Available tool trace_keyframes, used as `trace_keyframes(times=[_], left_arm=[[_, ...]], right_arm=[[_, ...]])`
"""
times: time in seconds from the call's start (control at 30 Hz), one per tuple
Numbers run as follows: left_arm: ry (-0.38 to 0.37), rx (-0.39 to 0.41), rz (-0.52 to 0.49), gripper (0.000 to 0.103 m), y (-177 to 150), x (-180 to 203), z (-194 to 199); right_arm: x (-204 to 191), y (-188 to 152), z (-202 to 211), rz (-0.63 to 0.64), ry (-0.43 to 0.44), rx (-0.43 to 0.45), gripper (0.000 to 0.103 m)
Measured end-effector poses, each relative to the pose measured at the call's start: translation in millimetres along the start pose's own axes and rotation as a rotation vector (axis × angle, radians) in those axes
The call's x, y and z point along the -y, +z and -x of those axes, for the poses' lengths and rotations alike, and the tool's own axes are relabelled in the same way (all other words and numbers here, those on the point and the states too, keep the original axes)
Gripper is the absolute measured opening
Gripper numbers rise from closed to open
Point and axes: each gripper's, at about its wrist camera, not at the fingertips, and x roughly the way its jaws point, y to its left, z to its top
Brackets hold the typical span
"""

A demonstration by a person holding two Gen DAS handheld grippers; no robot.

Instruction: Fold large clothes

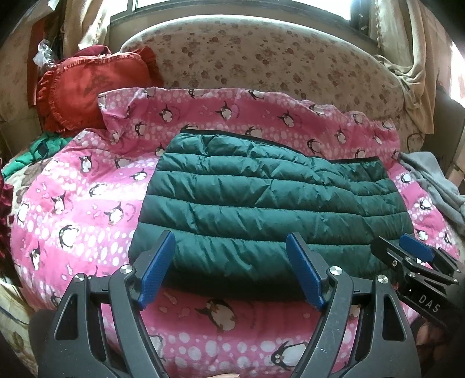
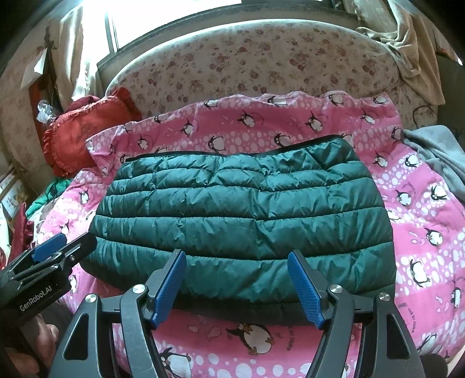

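Room: a window (image 1: 232, 5) runs along the far wall, bright with daylight, with cream curtains (image 1: 407, 43) hanging at both sides.
Headboard: a curved padded headboard (image 1: 261, 58) in cream floral cloth stands under the window, behind the bed.
Surface: a pink quilt (image 1: 87, 203) printed with penguins and white dots covers the bed and lies a little rumpled along its far edge.
Jacket: a dark green quilted jacket (image 1: 261, 197) lies folded into a wide, flat block in the middle of the quilt, a dark trimmed edge along its far side.
Pillow: a red frilled pillow (image 1: 87, 93) leans at the far left, partly under the quilt's corner.
Grey cloth: a grey cloth (image 1: 430, 180) lies bunched at the right edge of the bed.
Green cloth: a bright green cloth (image 1: 35, 151) shows at the left edge, below the pillow.
Left gripper: the left gripper (image 1: 232, 270) hovers over the jacket's near left edge, jaws wide and empty.
Right gripper: the right gripper (image 2: 237, 285) hovers over the near right edge, jaws wide, nothing between them.
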Motion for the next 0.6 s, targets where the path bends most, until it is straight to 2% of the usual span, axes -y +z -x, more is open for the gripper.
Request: trace_keyframes(times=[0.6], left_arm=[[-0.006, -0.009, 0.006, 0.079, -3.1, -1.3, -1.6]], right_arm=[[-2.8, -0.8, -1.1, 0.011, 0.000, -0.010, 0.070]])
